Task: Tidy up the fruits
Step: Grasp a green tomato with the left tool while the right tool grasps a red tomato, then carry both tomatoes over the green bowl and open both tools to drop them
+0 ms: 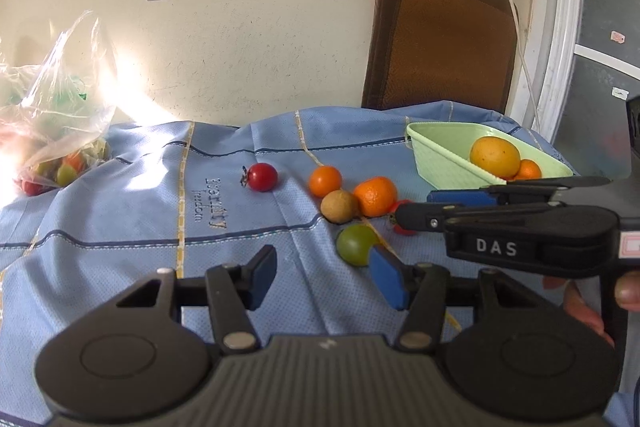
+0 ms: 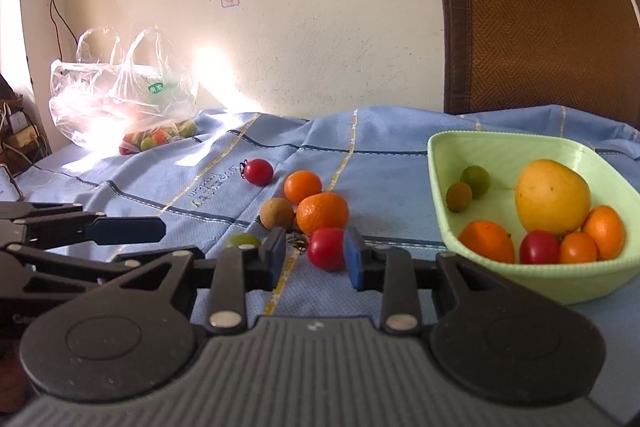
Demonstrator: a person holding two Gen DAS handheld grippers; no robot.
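Fruits [image 2: 322, 213] apparently leave open cloth [image 2: 140, 183] leftward.

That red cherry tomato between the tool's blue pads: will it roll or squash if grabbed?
The cherry tomato looks round and glossy, so it would probably roll on the blue cloth if nudged. Its thin skin likely bruises under hard squeezing by the right tool.

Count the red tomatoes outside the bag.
3: one tomato far out on the cloth, one between the right tongs, one in the green bowl. Others may hide under fruit in the bowl.
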